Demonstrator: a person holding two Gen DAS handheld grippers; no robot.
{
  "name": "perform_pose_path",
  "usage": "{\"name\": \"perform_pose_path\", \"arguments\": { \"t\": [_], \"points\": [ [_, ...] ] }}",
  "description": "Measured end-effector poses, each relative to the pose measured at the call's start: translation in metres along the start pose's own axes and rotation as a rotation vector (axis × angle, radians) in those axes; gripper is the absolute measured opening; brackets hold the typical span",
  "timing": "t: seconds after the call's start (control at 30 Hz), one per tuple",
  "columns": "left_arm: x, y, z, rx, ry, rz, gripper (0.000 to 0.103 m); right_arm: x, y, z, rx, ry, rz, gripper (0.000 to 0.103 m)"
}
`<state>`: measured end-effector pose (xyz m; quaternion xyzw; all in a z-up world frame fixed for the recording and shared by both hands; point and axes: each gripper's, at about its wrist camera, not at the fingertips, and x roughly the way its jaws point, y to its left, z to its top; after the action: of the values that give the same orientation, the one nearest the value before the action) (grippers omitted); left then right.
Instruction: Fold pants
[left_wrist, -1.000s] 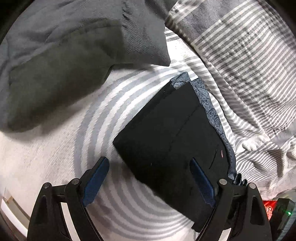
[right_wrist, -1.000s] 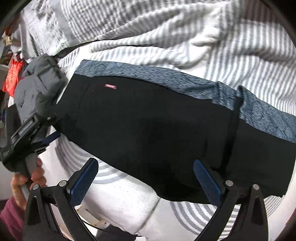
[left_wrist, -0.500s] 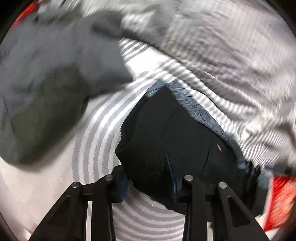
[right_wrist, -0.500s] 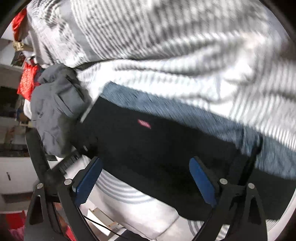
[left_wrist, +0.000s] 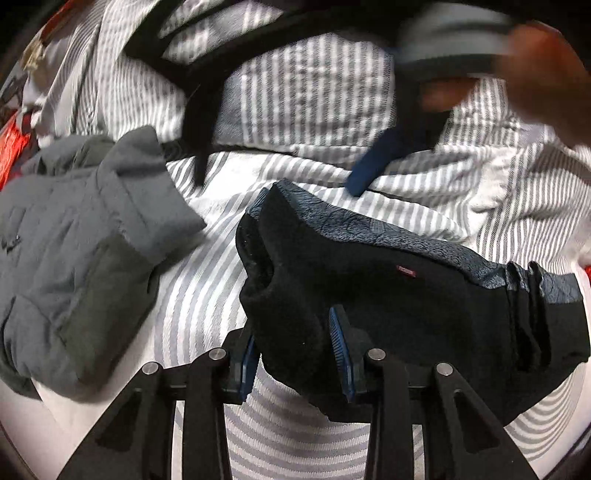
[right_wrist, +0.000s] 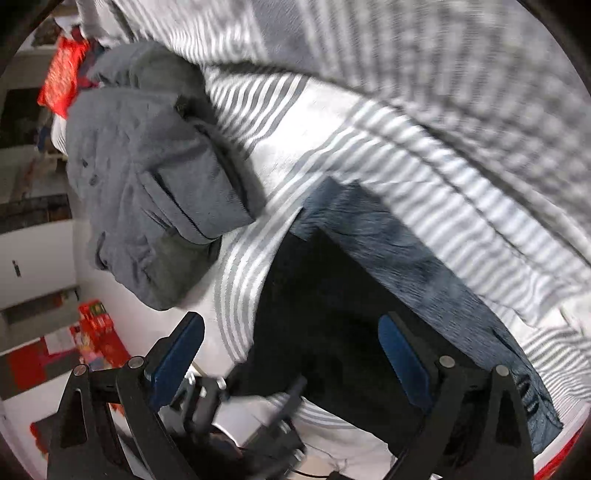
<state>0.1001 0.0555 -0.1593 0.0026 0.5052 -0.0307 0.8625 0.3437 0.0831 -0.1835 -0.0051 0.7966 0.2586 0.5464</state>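
Observation:
The folded black pants (left_wrist: 388, 291) with a blue-grey patterned band lie on the striped bed sheet (left_wrist: 207, 295). My left gripper (left_wrist: 295, 350) is shut on the near left corner of the pants, which bunches up between the blue pads. My right gripper (right_wrist: 291, 354) is open and hovers above the pants (right_wrist: 332, 306). It also shows blurred at the top of the left wrist view (left_wrist: 369, 170). The left gripper's body shows at the bottom of the right wrist view (right_wrist: 258, 417).
A folded grey garment (left_wrist: 74, 251) lies left of the pants, also in the right wrist view (right_wrist: 155, 192). A rumpled striped duvet (left_wrist: 314, 85) lies behind. Red items (right_wrist: 92, 332) and white furniture stand beyond the bed edge.
My left gripper has closed on the pants' corner and lifted it slightly. My right gripper has risen and swung over the pants, staying open.

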Motion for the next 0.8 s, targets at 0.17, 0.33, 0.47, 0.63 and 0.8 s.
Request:
{"name": "perform_pose_path", "arguments": {
  "t": [0.17, 0.33, 0.47, 0.63, 0.8],
  "points": [
    [-0.001, 0.004, 0.001, -0.001, -0.005, -0.012, 0.037, 0.044, 0.017, 0.014, -0.042, 0.143, -0.102, 0.097],
    [-0.003, 0.004, -0.001, 0.016, -0.001, -0.013, 0.037, 0.070, 0.021, 0.010, -0.066, 0.196, -0.171, 0.059],
    [-0.012, -0.005, 0.001, 0.050, -0.020, -0.029, 0.037, 0.058, 0.010, -0.002, -0.048, 0.139, -0.108, 0.023],
    [-0.032, -0.028, 0.008, 0.102, -0.059, -0.057, 0.037, 0.025, -0.015, -0.032, -0.011, 0.013, 0.012, 0.017],
    [-0.058, -0.061, 0.015, 0.186, -0.117, -0.067, 0.037, -0.015, -0.047, -0.071, 0.045, -0.119, 0.157, 0.016]
  ]
}}
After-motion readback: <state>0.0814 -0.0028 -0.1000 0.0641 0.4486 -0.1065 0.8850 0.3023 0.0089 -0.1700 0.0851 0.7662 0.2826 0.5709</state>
